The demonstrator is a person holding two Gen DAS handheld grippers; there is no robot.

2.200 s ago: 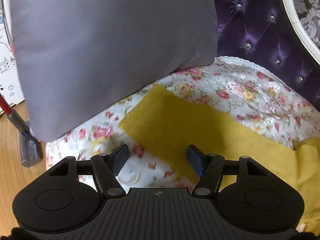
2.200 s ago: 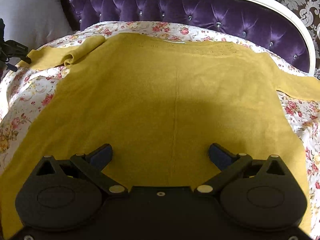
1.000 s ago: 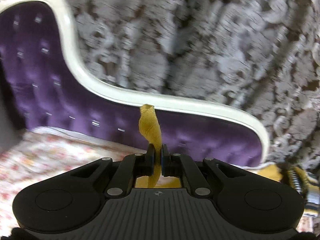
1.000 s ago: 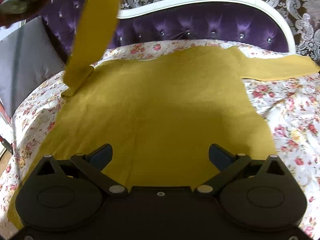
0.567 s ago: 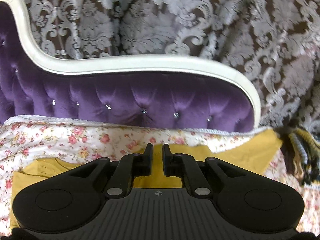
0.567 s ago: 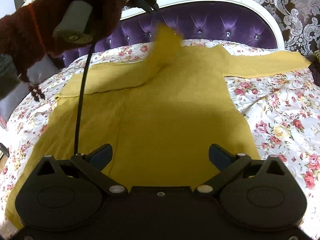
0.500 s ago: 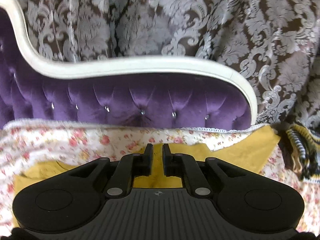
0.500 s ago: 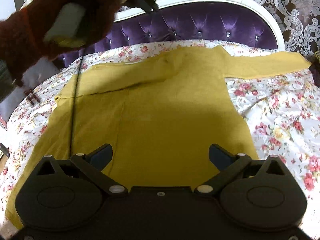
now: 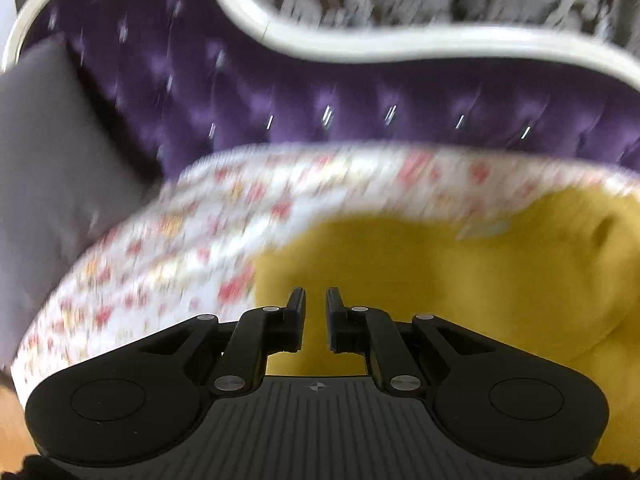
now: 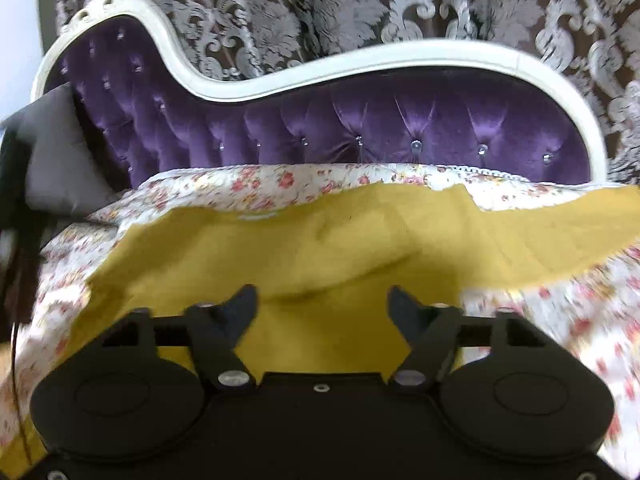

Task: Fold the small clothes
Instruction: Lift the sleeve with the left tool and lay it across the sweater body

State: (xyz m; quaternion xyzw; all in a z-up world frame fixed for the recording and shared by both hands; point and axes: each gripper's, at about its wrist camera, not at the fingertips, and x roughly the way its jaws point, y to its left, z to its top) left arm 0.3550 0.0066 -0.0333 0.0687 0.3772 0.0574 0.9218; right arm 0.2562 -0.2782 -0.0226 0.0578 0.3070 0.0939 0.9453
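A mustard-yellow sweater (image 10: 320,248) lies spread on a floral bedspread (image 10: 256,184), filling the middle band of the right wrist view from the left edge to the far right, where 1 sleeve (image 10: 560,220) runs out toward the frame's right edge. A soft ridge of fabric creases the cloth just above centre. The right gripper (image 10: 322,300) sits low in the frame with its 2 fingers spread wide apart, nothing between them, the yellow knit showing in the gap.

In the left wrist view, which is heavily blurred, the sweater (image 9: 460,272) fills the right half of the lower frame, and its left edge falls just left of the fingers. The left gripper (image 9: 316,308) has its 2 fingers drawn near each other with a narrow slit left between them; no cloth is pinched there, and the yellow knit is seen beyond the slit. The bedspread (image 9: 168,248) takes the lower left of this view.

Behind the bed, a purple tufted headboard (image 10: 360,128) with a white curved frame (image 10: 400,56) crosses the upper half of both views. A grey pillow (image 9: 52,168) leans at the left edge, against the headboard. Patterned grey damask curtain (image 10: 360,4) fills the top of the right wrist frame.
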